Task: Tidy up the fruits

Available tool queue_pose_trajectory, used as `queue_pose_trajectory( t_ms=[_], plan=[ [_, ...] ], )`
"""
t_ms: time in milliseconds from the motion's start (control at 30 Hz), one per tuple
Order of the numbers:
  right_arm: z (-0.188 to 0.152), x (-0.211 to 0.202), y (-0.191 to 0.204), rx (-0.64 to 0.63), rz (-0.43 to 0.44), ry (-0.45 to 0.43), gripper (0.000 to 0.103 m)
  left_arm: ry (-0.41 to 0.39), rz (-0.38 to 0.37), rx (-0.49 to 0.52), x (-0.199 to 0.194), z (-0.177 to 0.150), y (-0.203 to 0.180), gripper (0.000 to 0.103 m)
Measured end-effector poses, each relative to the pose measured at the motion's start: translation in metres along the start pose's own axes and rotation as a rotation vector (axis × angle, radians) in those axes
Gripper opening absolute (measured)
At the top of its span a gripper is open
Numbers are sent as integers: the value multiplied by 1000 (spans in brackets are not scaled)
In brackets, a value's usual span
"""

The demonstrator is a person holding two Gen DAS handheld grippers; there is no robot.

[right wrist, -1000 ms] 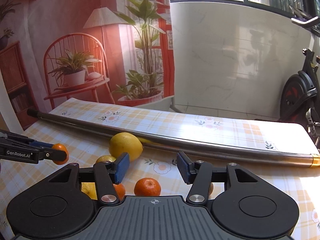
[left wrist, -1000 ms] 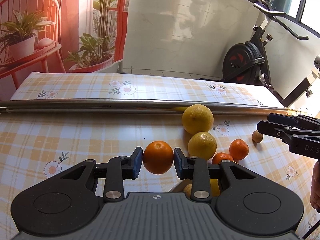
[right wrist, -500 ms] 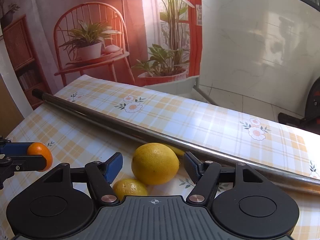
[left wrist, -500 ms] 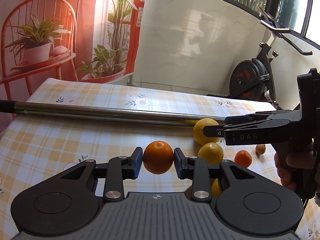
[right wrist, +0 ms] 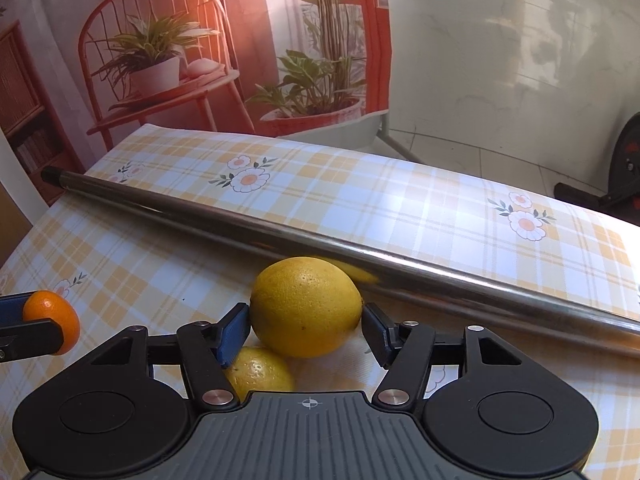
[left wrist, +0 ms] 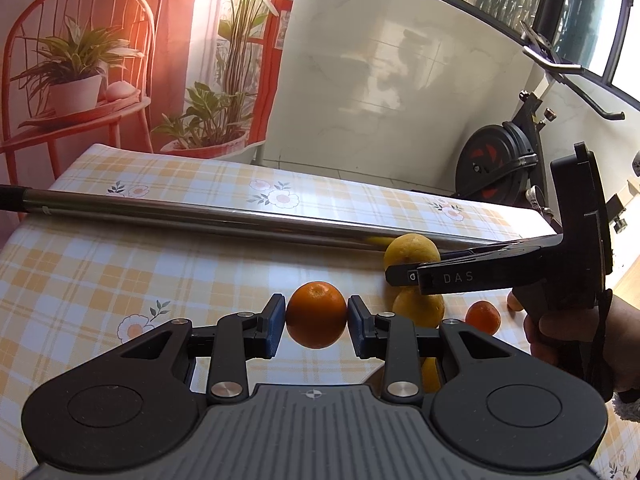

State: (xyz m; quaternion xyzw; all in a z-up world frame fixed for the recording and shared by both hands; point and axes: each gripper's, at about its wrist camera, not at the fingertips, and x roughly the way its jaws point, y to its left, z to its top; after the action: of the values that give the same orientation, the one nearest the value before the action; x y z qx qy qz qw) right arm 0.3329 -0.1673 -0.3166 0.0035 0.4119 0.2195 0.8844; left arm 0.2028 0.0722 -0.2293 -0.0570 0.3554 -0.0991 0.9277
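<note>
My left gripper (left wrist: pixel 316 316) is shut on an orange (left wrist: pixel 316 314) and holds it above the checked tablecloth (left wrist: pixel 120 272). That orange (right wrist: pixel 50 318) also shows at the left edge of the right wrist view. My right gripper (right wrist: pixel 306 326) is open, and its blue pads (right wrist: pixel 236 328) flank a large yellow citrus (right wrist: pixel 306 306) that lies against a steel tube (right wrist: pixel 400 264). A smaller yellow citrus (right wrist: pixel 260 372) sits just in front of it. From the left wrist view, the right gripper (left wrist: pixel 400 274) reaches in from the right over both yellow fruits (left wrist: pixel 412 246).
A small mandarin (left wrist: pixel 483 317) lies right of the yellow fruits, beside the hand (left wrist: pixel 560 332) on the right gripper. Another yellow piece (left wrist: pixel 430 374) shows under my left gripper. The steel tube (left wrist: pixel 200 216) crosses the whole table. An exercise bike (left wrist: pixel 500 164) stands behind the table's right end.
The left gripper has risen with the orange held in it. The right gripper has moved forward and left until the large yellow citrus sits between its fingers.
</note>
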Motion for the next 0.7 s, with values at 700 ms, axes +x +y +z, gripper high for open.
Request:
queue_pose_trajectory(
  t_ms=[700],
  plan=[
    [-17,-61,-14,93,78,-156,56,-22,-20,89,-19,-8,-19,36]
  ],
)
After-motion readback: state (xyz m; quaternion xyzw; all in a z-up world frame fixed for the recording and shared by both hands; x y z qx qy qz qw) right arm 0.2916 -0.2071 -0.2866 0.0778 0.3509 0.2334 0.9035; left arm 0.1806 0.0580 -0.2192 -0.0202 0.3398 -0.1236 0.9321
